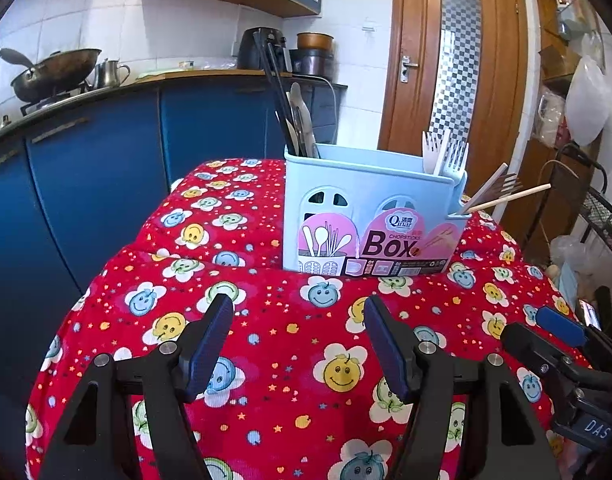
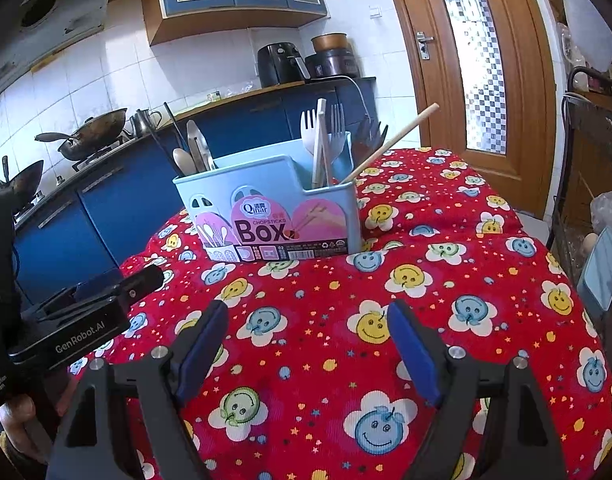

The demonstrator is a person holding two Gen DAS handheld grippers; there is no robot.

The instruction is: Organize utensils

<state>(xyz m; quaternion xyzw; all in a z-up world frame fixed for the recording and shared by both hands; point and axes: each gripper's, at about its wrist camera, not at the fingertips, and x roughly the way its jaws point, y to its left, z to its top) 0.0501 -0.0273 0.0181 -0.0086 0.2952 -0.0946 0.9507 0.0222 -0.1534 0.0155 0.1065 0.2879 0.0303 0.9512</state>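
A light blue utensil box (image 1: pixel 370 200) (image 2: pixel 266 196) with a pink "Box" label stands on a table under a red smiley-face cloth (image 1: pixel 226 216) (image 2: pixel 446 292). Black chopsticks (image 1: pixel 276 92) and spoons (image 1: pixel 300 120) stand in its left compartment. White forks (image 1: pixel 446 152) (image 2: pixel 332 136) fill the right one. A wooden chopstick (image 1: pixel 510 197) (image 2: pixel 394 140) and dark forks (image 1: pixel 504 184) lean out of the small end compartment. My left gripper (image 1: pixel 299 304) hovers open over the cloth in front of the box, holding nothing. My right gripper (image 2: pixel 309 309) is open and empty too, to the left gripper's right.
Blue kitchen cabinets (image 1: pixel 106 168) with a wok (image 1: pixel 54 72) and kettle (image 1: pixel 110 72) run along the left. An air fryer (image 2: pixel 280 62) and pot sit on the back counter. A wooden door (image 1: pixel 458 60) stands behind the table, and a wire rack (image 1: pixel 602 216) with bags is at the right.
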